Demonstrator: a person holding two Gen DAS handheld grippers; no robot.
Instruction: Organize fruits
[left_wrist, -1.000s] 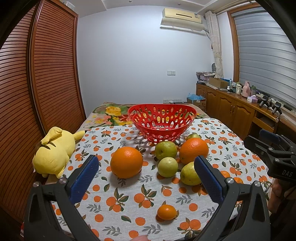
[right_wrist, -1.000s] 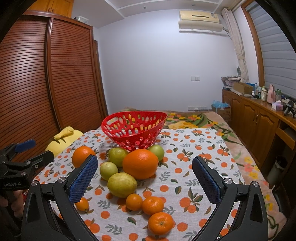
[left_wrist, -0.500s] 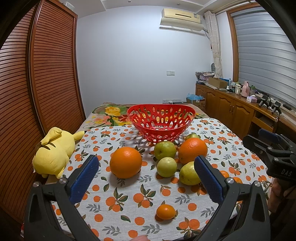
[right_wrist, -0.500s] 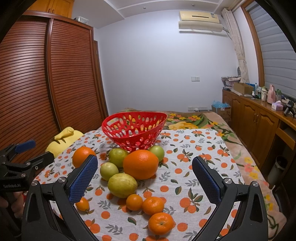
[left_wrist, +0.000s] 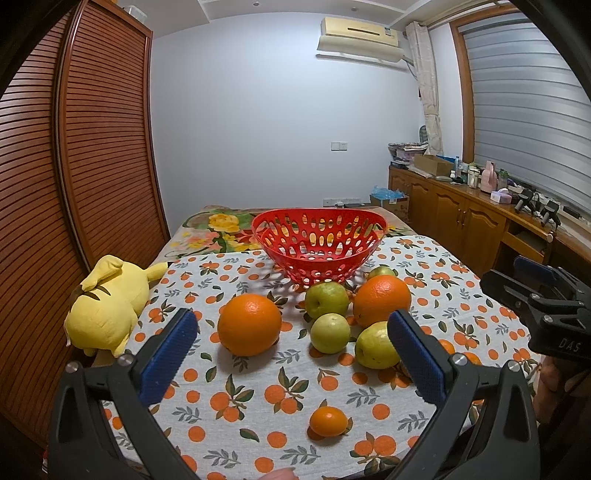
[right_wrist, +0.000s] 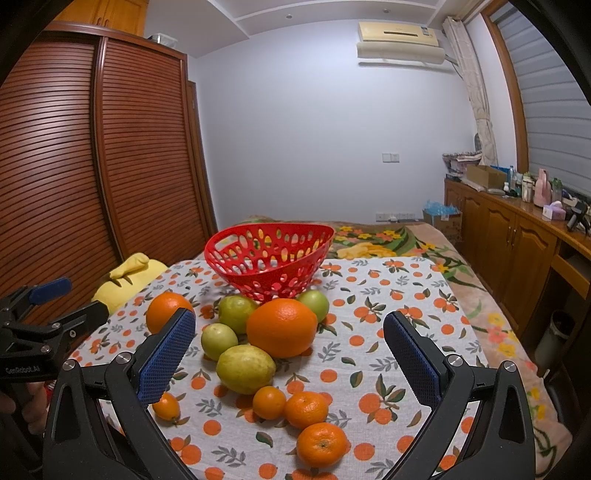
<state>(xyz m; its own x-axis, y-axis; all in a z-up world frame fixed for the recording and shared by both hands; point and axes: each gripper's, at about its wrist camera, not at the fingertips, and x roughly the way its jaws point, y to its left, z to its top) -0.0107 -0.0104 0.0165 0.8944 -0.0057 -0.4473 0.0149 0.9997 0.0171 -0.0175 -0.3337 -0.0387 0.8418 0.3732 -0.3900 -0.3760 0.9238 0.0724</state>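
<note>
A red perforated basket (left_wrist: 319, 243) (right_wrist: 269, 254) stands empty at the far side of the table. In front of it lie two big oranges (left_wrist: 249, 325) (right_wrist: 281, 328), several green fruits (left_wrist: 330, 333) (right_wrist: 245, 368) and small tangerines (left_wrist: 328, 421) (right_wrist: 322, 444). My left gripper (left_wrist: 291, 354) is open and empty, held above the near table edge facing the left orange. My right gripper (right_wrist: 288, 354) is open and empty, above the tangerines. Each gripper shows at the side of the other's view.
The table has an orange-print cloth (left_wrist: 229, 398). A yellow plush toy (left_wrist: 107, 306) lies at the table's left edge. A wooden wardrobe (left_wrist: 74, 184) stands left, a cabinet with clutter (left_wrist: 480, 218) right, a floral bed (right_wrist: 388, 240) behind the table.
Both views have shifted only slightly; the fruits sit a touch closer in the left view. Nothing was grasped or moved.
</note>
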